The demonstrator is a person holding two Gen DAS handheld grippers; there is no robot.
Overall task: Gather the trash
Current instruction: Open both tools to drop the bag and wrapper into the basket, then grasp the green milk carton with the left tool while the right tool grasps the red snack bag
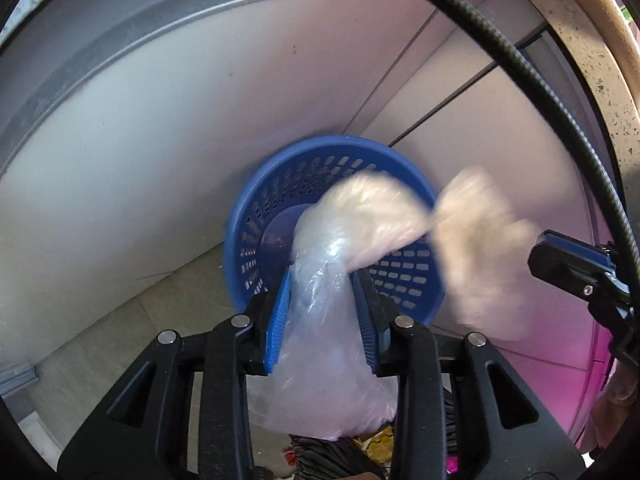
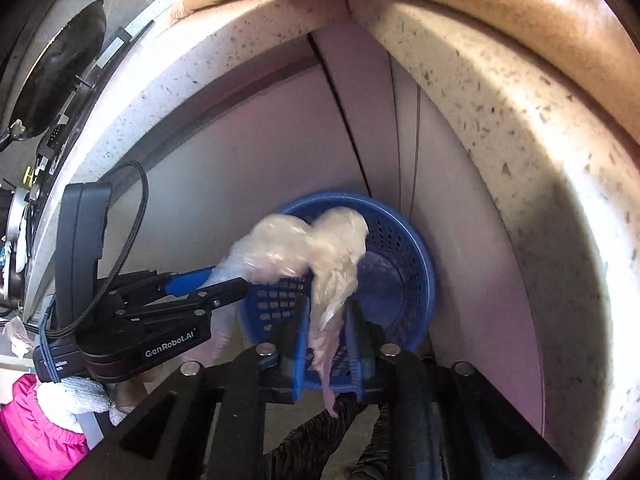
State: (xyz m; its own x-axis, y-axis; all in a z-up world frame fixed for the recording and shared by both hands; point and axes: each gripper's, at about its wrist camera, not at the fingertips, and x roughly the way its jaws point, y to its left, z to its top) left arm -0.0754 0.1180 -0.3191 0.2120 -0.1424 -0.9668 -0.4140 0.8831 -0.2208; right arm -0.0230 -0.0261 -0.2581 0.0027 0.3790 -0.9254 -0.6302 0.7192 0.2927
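A clear plastic bag [image 1: 340,248] stretches between both grippers over a blue perforated basket [image 1: 280,184] that stands on the floor in a cabinet corner. My left gripper [image 1: 326,276] is shut on one end of the bag. My right gripper [image 2: 328,312] is shut on the other end of the bag [image 2: 336,256]. The bag's middle is blurred with motion and hangs just above the basket's rim [image 2: 400,216]. The left gripper also shows in the right wrist view [image 2: 228,278], at the basket's left side. The right gripper's fingertip [image 1: 560,260] shows at the right in the left wrist view.
Pale cabinet doors [image 1: 200,140] close the corner behind the basket. A speckled stone countertop edge [image 2: 500,100] overhangs above. A black pan [image 2: 60,68] sits on the counter at left. A black cable [image 1: 520,64] loops across. Tiled floor [image 1: 100,344] lies left of the basket.
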